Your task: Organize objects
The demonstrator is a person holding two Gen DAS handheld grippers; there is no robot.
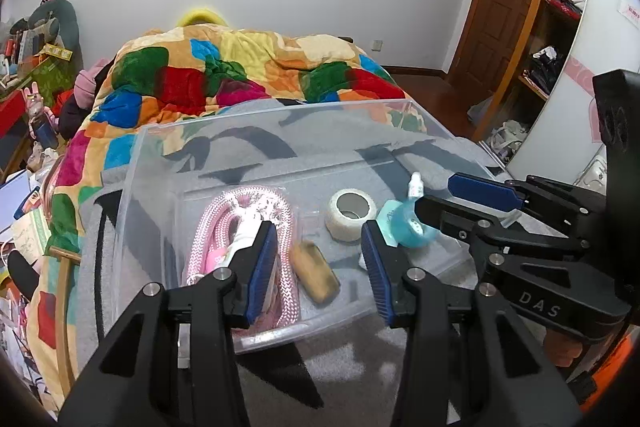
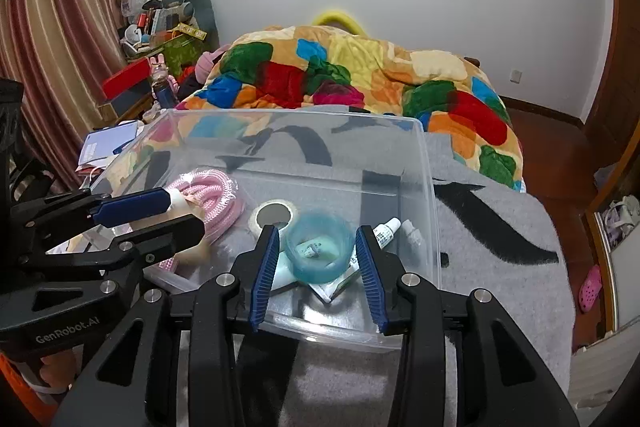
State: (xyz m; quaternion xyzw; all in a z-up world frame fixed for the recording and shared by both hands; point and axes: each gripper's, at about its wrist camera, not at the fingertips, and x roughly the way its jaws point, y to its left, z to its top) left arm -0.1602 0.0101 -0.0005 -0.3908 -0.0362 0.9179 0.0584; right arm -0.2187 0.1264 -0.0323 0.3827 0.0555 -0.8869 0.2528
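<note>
A clear plastic box (image 1: pixel 132 195) (image 2: pixel 428 187) sits on a grey blanket on the bed. Inside lie a pink rope (image 1: pixel 224 219) (image 2: pixel 212 195), a white tape roll (image 1: pixel 351 213) (image 2: pixel 274 213), a tan oblong bar (image 1: pixel 316 273), a teal ring (image 1: pixel 408 223) (image 2: pixel 318 251), a white tube (image 2: pixel 386 231) and a card. My left gripper (image 1: pixel 320 267) is open over the box above the tan bar, holding nothing. My right gripper (image 2: pixel 316 273) is open with its jaws on either side of the teal ring, apart from it.
A colourful patchwork quilt (image 1: pixel 240 75) (image 2: pixel 360 75) is piled behind the box. A cluttered side table (image 2: pixel 160 39) and curtain (image 2: pixel 60 47) stand at the left. A wooden door (image 1: pixel 496 3) and open shelves (image 1: pixel 560 27) stand at the right. A pink slipper (image 2: pixel 591 289) lies on the floor.
</note>
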